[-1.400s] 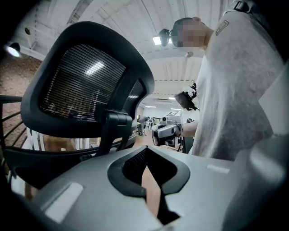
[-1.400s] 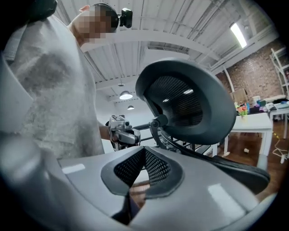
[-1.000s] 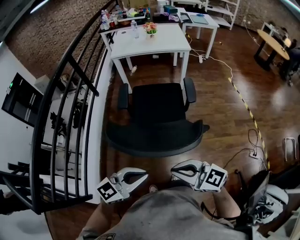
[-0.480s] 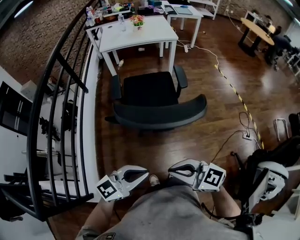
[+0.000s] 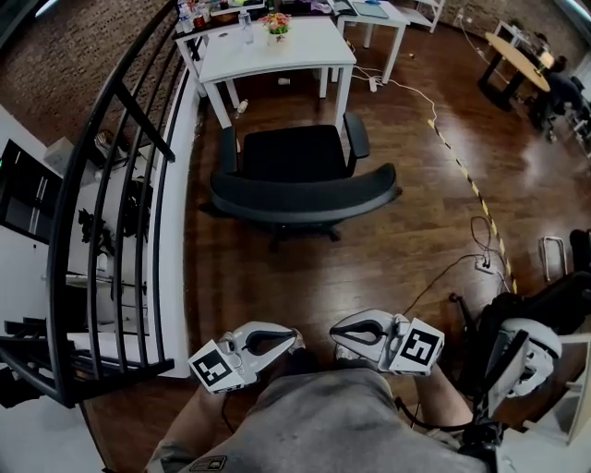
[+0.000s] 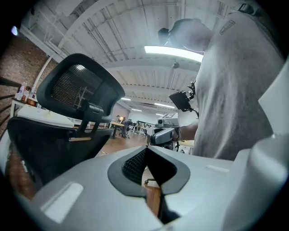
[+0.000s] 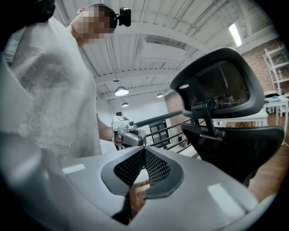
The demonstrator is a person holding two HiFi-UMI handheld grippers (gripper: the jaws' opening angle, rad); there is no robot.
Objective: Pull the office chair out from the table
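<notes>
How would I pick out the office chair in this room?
Find the black railing on the left, then the white table with flowers beside it. On the floor just short of that table stands the office chair: all black, with two armrests and a wide curved backrest.

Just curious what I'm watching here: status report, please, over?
Left gripper and right gripper shut, empty. Office chair stands apart from white table, untouched. Striped floor strip lies off to its right.

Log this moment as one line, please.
chair: apart from table | left tongs: shut, empty | right tongs: shut, empty
</notes>
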